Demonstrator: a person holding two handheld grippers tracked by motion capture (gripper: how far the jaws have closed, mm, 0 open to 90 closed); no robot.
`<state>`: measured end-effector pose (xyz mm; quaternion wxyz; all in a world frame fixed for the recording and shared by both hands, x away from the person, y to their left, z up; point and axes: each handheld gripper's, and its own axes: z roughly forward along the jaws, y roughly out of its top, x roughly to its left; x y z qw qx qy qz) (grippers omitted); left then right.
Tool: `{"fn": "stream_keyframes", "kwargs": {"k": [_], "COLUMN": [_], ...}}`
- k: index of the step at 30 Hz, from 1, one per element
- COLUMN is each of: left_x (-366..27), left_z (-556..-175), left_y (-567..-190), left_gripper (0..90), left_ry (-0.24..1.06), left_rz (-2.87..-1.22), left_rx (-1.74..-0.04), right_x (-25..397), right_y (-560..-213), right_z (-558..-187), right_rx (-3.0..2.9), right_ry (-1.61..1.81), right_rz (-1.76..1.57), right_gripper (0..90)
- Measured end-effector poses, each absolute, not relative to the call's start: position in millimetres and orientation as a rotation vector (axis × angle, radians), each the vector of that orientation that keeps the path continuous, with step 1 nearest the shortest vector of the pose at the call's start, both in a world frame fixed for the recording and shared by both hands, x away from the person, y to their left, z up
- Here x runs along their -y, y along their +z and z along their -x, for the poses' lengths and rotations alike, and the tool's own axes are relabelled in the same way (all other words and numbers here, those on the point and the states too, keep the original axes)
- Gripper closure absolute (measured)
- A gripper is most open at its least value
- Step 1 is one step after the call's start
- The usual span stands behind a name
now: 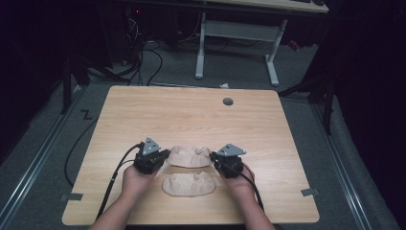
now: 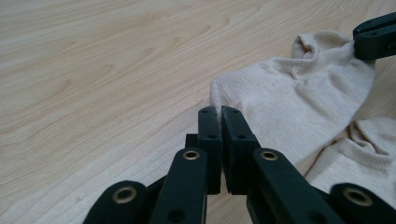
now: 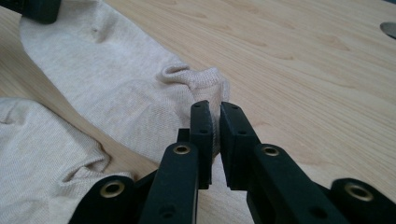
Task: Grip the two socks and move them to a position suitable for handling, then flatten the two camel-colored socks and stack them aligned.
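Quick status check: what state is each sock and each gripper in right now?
Far sock: flat on the table, pinched at both ends.
Near sock: lying flat, untouched.
Left gripper: shut on the far sock's left end.
Right gripper: shut on the far sock's right end.

Two beige socks (image 1: 190,156) of soft ribbed knit cloth; table (image 1: 191,110) of smooth matt pale wood; claws matt black plastic.

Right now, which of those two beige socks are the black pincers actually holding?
The far sock, farther from the person. The left gripper and right gripper pinch its opposite ends; the near sock lies untouched.
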<state>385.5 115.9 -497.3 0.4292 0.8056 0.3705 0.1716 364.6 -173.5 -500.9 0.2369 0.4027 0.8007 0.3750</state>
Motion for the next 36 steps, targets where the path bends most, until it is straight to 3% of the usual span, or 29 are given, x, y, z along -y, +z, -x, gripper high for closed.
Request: {"fn": "stream_keyframes", "kwargs": {"k": [22, 36], "left_x": [-132.9, -128.5], "left_z": [-338.1, -308.1], "left_y": [-476.5, -496.5], "left_gripper": [87.0, 86.9], "left_ry": [0.38, 0.357], "left_rz": [-1.993, -2.09], "left_rx": [-0.825, -0.771], "right_x": [175.4, 177.3], "right_y": [-480.2, -491.0], "right_z": [-321.5, -293.7], "right_rx": [-2.189, -2.26], "right_ry": [1.068, 1.042], "right_rz": [-0.981, -0.937], "right_gripper": [84.0, 84.0]}}
